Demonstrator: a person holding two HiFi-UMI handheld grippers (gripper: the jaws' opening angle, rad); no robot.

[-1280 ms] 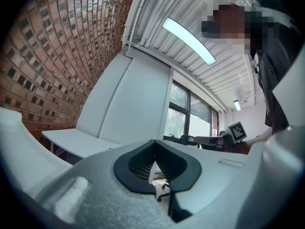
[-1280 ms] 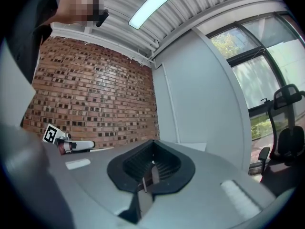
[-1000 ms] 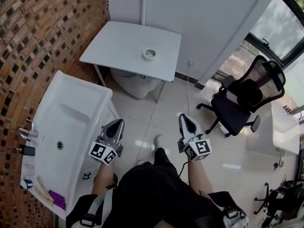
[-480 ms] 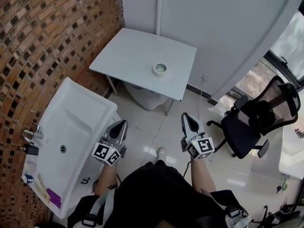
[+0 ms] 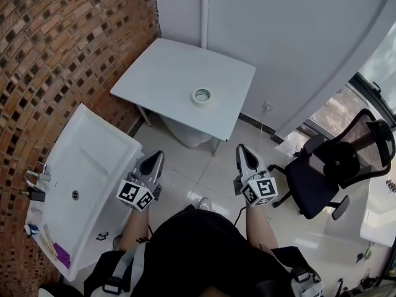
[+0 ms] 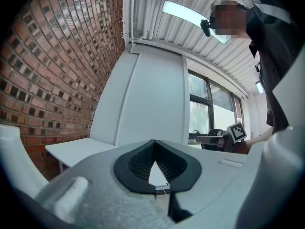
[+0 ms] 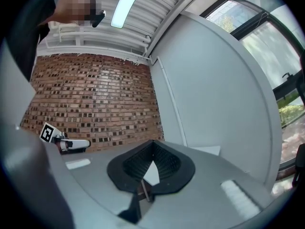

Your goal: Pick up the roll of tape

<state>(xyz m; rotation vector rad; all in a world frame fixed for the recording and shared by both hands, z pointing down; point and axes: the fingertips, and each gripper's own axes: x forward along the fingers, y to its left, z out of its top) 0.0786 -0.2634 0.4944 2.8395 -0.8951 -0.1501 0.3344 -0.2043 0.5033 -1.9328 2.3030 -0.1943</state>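
The roll of tape lies flat near the front edge of a white table, seen only in the head view. My left gripper and right gripper hover side by side over the tiled floor, well short of the table, both pointing toward it. In the left gripper view the left gripper's tips meet with nothing between them. The right gripper looks the same in its own view, shut and empty. The tape is hidden from both gripper views.
A white sink stands against the brick wall at the left. A black office chair is at the right. A white rounded fixture sits under the table. Grey wall panels rise behind the table.
The table and tape have drawn closer to both grippers in the head view as the person stepped forward. Both grippers stay shut and empty.
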